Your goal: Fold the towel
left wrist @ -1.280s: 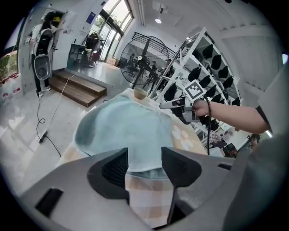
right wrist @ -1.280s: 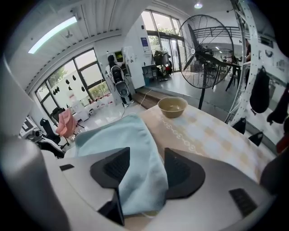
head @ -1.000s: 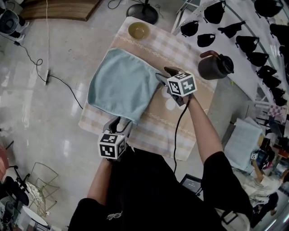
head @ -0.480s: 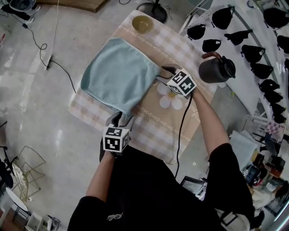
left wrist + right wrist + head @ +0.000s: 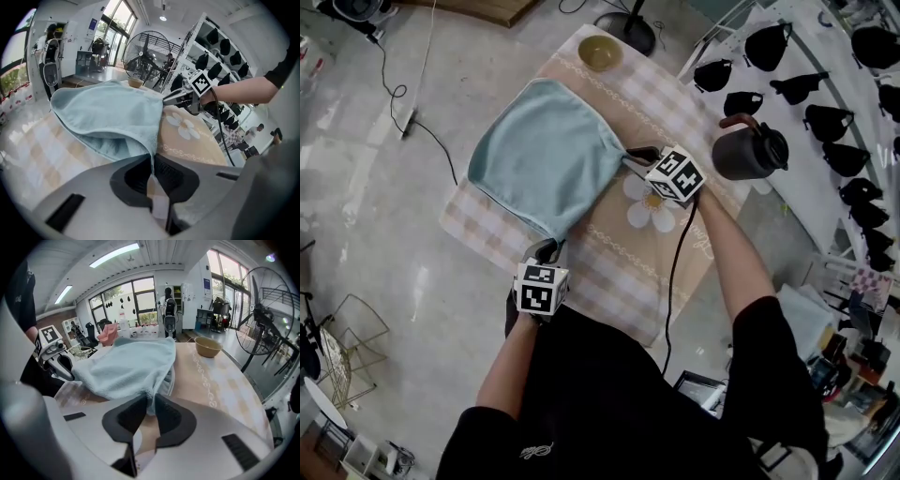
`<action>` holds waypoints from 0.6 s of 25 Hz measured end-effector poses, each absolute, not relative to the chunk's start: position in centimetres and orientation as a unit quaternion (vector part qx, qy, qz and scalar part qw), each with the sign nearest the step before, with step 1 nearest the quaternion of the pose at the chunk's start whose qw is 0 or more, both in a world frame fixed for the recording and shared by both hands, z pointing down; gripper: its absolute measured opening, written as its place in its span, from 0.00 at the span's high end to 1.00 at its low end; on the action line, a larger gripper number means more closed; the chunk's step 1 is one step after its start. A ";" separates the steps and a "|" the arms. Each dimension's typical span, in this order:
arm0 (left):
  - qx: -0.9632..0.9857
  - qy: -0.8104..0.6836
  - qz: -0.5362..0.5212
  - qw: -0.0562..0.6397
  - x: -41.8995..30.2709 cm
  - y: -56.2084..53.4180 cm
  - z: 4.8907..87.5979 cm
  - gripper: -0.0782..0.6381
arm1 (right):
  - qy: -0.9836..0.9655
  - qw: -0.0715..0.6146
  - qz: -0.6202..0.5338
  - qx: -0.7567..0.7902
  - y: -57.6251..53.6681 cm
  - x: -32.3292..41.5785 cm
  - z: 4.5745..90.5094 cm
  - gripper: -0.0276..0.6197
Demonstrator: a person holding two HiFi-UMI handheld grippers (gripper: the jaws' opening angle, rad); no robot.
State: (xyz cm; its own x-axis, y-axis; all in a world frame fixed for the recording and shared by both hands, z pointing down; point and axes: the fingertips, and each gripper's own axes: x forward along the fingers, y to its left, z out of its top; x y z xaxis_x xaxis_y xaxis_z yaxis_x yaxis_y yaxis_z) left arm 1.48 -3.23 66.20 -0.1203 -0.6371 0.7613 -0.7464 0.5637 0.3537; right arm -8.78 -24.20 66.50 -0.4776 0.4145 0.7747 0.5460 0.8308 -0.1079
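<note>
Your left tool (image 5: 549, 247) and right tool (image 5: 633, 156), jaws just closing, are each gripping a towel (image 5: 544, 155) corner.

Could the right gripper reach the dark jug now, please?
Probably not yet: the way to the dark jug looks free, but the right gripper has just closed its jaws on the towel.

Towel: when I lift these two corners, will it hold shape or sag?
Probably floppy: the towel folds softly and droops where its corner is raised. Likely light, since it looks thin. Its fuzzy pile should resist slipping.
</note>
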 end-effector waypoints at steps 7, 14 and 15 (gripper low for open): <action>0.453 -0.741 0.044 0.495 2.8 0.0 66.2 0.87 | -0.868 0.423 -0.028 -0.260 -25.0 -6.3 65.8 0.87; 0.451 -0.733 0.061 0.506 4.8 3.3 67.0 0.87 | -0.856 0.440 -0.011 -0.270 -23.6 -1.4 66.7 0.81; 0.449 -0.734 0.060 0.507 4.9 3.5 67.0 0.87 | -0.855 0.442 -0.009 -0.270 -23.5 -1.0 66.9 0.78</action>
State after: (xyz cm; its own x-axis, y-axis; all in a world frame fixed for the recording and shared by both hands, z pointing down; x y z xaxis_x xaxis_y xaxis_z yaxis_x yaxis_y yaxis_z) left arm 4.89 3.50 67.03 -0.0834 -0.5974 0.7976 -0.7195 0.5898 0.3666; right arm -0.96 -23.48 66.91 -0.4638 0.4535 0.7611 0.4690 0.8545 -0.2233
